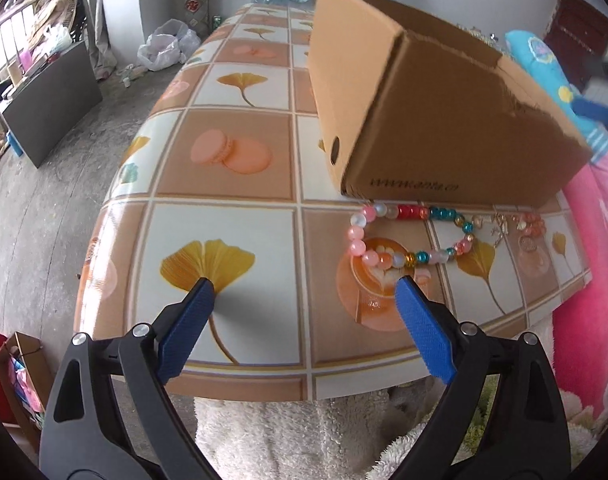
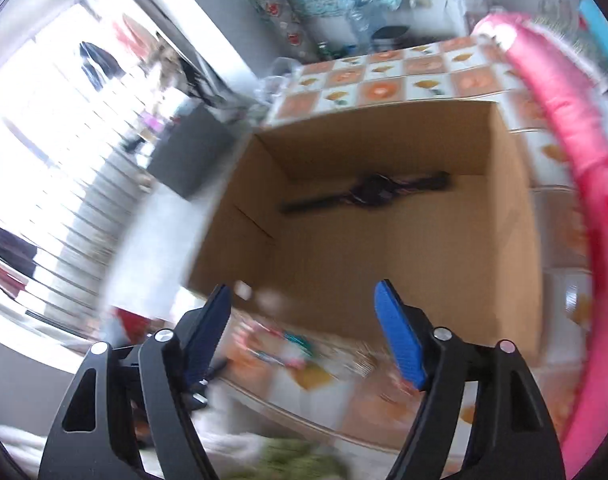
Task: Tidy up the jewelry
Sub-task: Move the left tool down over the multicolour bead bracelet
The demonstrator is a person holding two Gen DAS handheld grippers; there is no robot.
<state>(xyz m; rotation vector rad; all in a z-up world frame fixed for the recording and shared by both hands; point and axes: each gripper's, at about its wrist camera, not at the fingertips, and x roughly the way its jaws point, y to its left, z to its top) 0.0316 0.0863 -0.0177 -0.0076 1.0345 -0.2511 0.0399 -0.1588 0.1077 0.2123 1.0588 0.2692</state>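
Blurred dark item in cardboard box

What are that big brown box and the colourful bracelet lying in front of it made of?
The box looks like plain matte corrugated cardboard: brown, with folded edges and a ragged torn rim. The bracelet seems to be glossy glass or plastic beads, some translucent and catching the light; which of the two cannot be told.

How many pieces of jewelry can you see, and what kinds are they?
Colourful bead bracelets on the table: 1
Small tangled chain and charm pieces beside it: too jumbled to count
Dark watch-like piece in the cardboard box: 1
Total I can count: 2
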